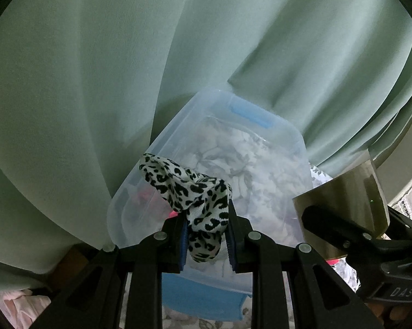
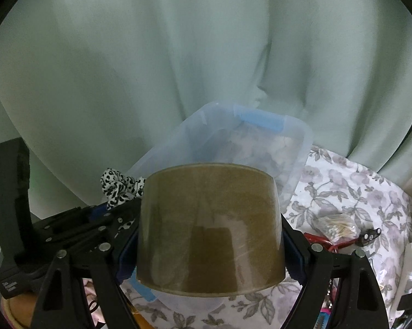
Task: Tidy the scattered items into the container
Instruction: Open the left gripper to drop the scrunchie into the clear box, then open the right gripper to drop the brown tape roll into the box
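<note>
My left gripper (image 1: 204,227) is shut on a black-and-white leopard-print scrunchie (image 1: 184,183), which hangs over the near left corner of a clear plastic container (image 1: 162,148) with blue handles (image 1: 251,115). Something red shows dimly through the container's left wall. In the right wrist view my right gripper (image 2: 210,235) stands wide, its pads pressed on both sides of a broad brown tape roll (image 2: 211,227), held just in front of the container (image 2: 296,148). The tape roll (image 1: 351,192) also appears at the right of the left wrist view. The scrunchie (image 2: 118,186) and left gripper (image 2: 118,208) sit to its left.
A pale green curtain (image 1: 123,82) hangs close behind the container. The container rests on a floral cloth (image 2: 343,192). On the cloth to the right lie a small clear bag of bits (image 2: 334,224), a red item (image 2: 321,240) and a small black piece (image 2: 369,237).
</note>
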Tool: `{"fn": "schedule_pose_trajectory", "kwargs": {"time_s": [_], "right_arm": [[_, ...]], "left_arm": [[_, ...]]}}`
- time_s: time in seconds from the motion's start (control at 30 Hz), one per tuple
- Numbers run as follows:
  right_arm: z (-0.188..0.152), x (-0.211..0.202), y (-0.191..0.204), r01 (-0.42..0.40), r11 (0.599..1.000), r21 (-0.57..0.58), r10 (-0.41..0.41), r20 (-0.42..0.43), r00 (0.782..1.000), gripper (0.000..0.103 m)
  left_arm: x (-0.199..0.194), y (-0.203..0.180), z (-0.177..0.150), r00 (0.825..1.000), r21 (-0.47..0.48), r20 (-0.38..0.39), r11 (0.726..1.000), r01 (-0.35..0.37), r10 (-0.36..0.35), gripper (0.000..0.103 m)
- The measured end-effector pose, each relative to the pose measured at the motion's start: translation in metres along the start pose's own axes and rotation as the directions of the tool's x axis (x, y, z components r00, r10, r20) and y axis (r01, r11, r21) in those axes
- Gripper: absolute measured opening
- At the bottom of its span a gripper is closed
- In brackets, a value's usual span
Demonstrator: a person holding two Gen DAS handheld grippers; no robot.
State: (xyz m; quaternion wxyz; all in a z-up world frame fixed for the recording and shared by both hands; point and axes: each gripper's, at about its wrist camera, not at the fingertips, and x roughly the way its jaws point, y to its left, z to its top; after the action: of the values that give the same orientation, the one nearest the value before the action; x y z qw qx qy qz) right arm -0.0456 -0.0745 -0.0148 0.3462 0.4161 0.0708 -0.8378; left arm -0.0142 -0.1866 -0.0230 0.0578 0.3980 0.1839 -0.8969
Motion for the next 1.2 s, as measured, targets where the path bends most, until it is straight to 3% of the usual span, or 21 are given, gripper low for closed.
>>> {"fn": "schedule_pose_trajectory", "kwargs": {"time_s": [0.47, 0.7, 0.83, 1.03, 1.2], "right_arm": [[-0.0022, 0.0042, -0.0012, -0.002, 1.0, 0.006, 0.002, -0.02, 1.0, 0.088], [-0.0009, 0.0035, 0.0023, 0.001, 1.0, -0.005, -0.001, -0.016, 1.0, 0.088], [-0.0011, 0.0029, 0.003, 0.001, 1.0, -0.008, -0.001, -0.011, 1.0, 0.088], [-0.0025, 0.0023, 0.0026, -0.012, 1.0, -0.006, 0.012, -0.019, 1.0, 0.089], [-0.0021, -0.0026, 0.0042, -0.007, 1.0, -0.013, 0.007, 0.002, 1.0, 0.097]], "left_arm": [[0.0025, 0.0026, 0.0002, 1.0, -0.002, -0.019, 1.0, -0.017, 0.017, 0.025], [0.0042, 0.0036, 0.0008, 0.999, -0.005, -0.022, 1.0, -0.025, 0.025, 0.035], [0.0028, 0.004, 0.0013, 0.999, -0.008, -0.014, 1.0, -0.029, 0.029, 0.054], [0.0014, 0.0053, -0.0008, 0.999, -0.014, -0.019, 0.999, -0.037, 0.037, 0.057], [0.0007, 0.0068, 0.0001, 0.999, -0.019, -0.02, 0.999, -0.044, 0.043, 0.057]]}}
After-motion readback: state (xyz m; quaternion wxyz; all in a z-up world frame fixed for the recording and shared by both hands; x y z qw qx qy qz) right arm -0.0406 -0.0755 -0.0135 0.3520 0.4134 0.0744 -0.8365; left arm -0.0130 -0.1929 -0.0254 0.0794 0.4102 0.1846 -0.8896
